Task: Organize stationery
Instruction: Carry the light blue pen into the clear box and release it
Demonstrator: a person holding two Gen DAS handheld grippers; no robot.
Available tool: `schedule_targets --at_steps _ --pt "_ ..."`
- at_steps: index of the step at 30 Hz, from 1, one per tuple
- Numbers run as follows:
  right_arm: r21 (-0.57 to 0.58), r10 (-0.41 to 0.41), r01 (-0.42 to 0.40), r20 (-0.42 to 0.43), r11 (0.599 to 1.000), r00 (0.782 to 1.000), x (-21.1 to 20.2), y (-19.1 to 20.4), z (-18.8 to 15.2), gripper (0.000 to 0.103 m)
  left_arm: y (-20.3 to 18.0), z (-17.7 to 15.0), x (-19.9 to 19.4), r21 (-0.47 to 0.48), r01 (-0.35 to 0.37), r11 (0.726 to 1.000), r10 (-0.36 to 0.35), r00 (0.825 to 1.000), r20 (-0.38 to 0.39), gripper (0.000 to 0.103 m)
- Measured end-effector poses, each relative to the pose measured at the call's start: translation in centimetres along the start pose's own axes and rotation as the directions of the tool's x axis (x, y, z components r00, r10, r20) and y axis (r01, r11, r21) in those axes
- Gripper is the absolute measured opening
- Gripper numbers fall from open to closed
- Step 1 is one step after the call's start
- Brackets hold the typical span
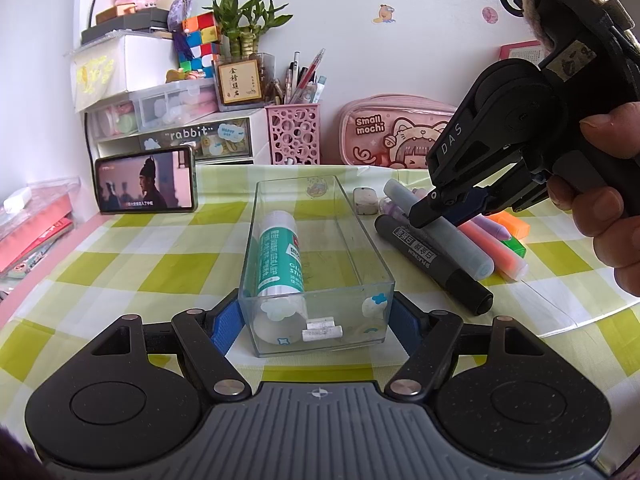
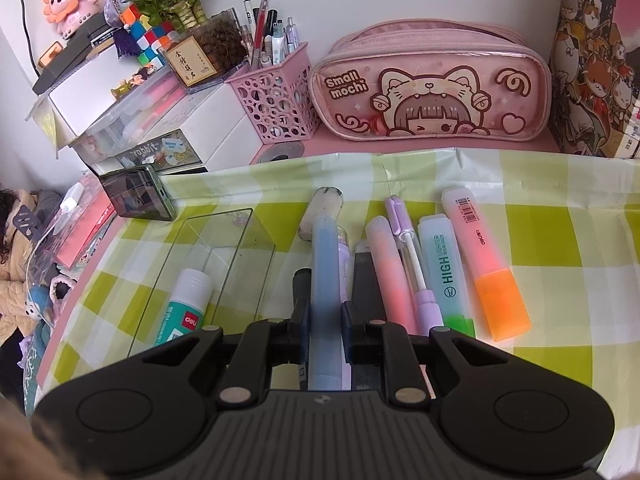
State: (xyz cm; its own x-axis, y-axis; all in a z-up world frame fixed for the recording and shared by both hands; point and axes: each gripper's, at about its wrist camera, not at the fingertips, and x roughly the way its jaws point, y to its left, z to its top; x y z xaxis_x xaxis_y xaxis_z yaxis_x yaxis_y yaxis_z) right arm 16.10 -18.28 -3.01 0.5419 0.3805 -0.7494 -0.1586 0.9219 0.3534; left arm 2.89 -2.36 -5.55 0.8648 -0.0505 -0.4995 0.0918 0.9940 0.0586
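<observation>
right gripper (image 2: pixel 326 330) pinches the pale blue marker (image 2: pixel 326 264); left gripper (image 1: pixel 316 320) clamps the clear tray (image 1: pixel 316 240); the black marker (image 2: pixel 301 292) beside the left finger could snag and roll.

Glue stick (image 1: pixel 278 256) in tray (image 1: pixel 352 216), markers (image 1: pixel 436 256) right of it

I count one clear tray (image 1: pixel 320 240) holding one glue stick (image 1: pixel 278 258). Beside it on the desk (image 2: pixel 560 240) lie three pastel highlighters: blue (image 2: pixel 326 264), pink (image 2: pixel 390 272), purple (image 2: pixel 412 256). I also see two block highlighters, green (image 2: pixel 444 268) and orange (image 2: pixel 484 260), one black marker (image 1: pixel 432 264) and one eraser (image 1: pixel 366 201).
</observation>
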Motion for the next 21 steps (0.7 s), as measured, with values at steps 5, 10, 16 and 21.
schedule_targets --at_steps 5,10,16,21 --pt "0.029 0.006 -0.006 0.02 1.0 1.0 -0.7 -0.2 0.0 0.015 0.0 0.0 0.0 0.0 0.0 1.0 0.0 1.0 0.0 0.074" --pt "0.05 0.046 -0.048 0.038 0.998 0.998 -1.6 0.3 0.2 0.015 0.0 0.0 0.0 0.0 0.0 1.0 0.0 1.0 0.0 0.074" --pt "0.034 0.111 -0.112 0.044 0.993 0.993 -2.4 2.5 0.1 0.015 0.0 0.0 0.0 -0.001 0.0 1.0 0.0 1.0 0.0 0.074" --pt "0.085 0.172 -0.172 0.011 0.981 0.985 -1.8 3.2 0.2 0.015 0.0 0.0 0.0 -0.001 0.0 1.0 0.0 1.0 0.0 0.074"
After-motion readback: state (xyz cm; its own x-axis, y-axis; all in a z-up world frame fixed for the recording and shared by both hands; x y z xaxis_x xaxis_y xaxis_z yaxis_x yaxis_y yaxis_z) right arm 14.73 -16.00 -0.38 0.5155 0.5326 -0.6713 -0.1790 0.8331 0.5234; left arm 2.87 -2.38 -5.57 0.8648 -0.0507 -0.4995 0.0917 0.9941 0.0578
